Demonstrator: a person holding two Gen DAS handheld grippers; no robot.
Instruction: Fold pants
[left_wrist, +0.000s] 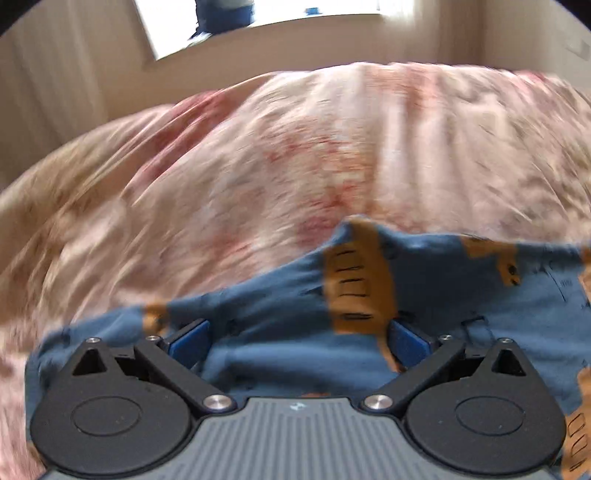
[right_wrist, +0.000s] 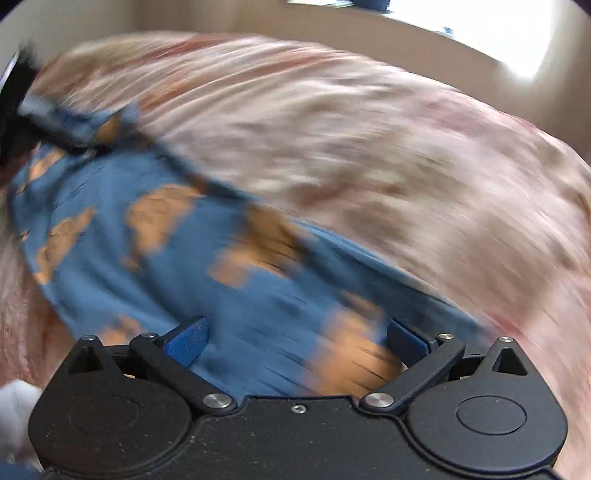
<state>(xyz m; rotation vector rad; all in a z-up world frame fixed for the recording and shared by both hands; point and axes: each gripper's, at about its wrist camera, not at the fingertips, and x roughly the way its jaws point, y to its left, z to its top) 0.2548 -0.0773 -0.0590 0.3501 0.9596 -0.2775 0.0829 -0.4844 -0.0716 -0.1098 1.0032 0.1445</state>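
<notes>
The pants are blue with orange animal prints and lie on a bed. In the left wrist view they fill the lower right, with a raised fold near the middle. My left gripper is open, its blue pads wide apart just over the cloth. In the right wrist view the pants stretch from the upper left down to the gripper, blurred by motion. My right gripper is open, pads wide apart over the fabric. Neither holds anything.
A pink and beige floral bedspread covers the bed under the pants and also shows in the right wrist view. Beige walls and a bright window stand behind the bed. A dark object sits at the far left.
</notes>
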